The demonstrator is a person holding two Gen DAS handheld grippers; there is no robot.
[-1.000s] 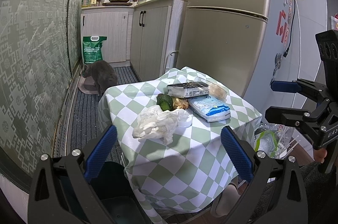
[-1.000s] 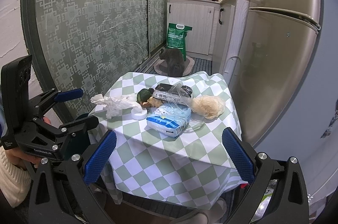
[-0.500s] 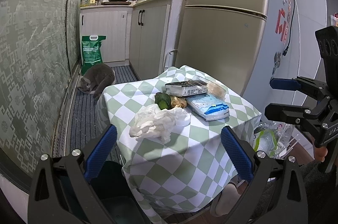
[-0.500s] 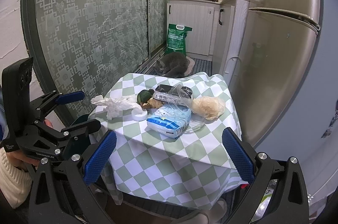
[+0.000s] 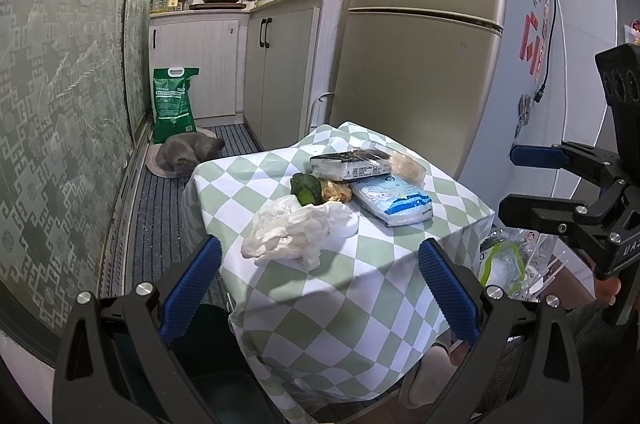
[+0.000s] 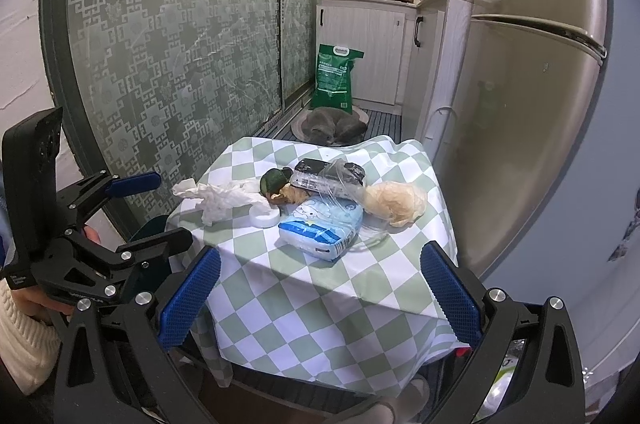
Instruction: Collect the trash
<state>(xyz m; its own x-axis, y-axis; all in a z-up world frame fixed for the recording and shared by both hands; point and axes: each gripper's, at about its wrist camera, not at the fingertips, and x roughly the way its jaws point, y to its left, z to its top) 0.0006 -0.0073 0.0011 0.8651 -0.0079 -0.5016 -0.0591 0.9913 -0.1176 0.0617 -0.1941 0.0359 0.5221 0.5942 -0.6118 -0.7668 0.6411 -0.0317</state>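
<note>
A small table under a green-and-white checked cloth (image 5: 352, 288) (image 6: 320, 288) carries the trash. On it lie a crumpled white tissue (image 5: 296, 230) (image 6: 222, 197), a green peel (image 5: 306, 187) (image 6: 274, 181), a brown scrap (image 5: 336, 191), a blue-white packet (image 5: 394, 199) (image 6: 322, 226), a dark wrapped tray (image 5: 350, 163) (image 6: 328, 175), a beige crumpled bag (image 5: 408, 165) (image 6: 394, 203) and a white lid (image 6: 264, 218). My left gripper (image 5: 320, 288) is open, short of the table's near edge. My right gripper (image 6: 318, 294) is open too, nothing between its fingers.
A grey cat (image 5: 188, 149) (image 6: 334, 125) lies curled on a mat by a green bag (image 5: 174, 103). A dark bin (image 5: 208, 344) stands below left of the table. A fridge (image 5: 420, 43) and cabinets (image 5: 280, 63) stand behind, a patterned glass door (image 6: 180, 43) at left, plastic bags (image 5: 508, 260) at right.
The cat has turned from standing and curled up on its mat. Both grippers have drifted only slightly and stay open; the trash on the table has not moved.
</note>
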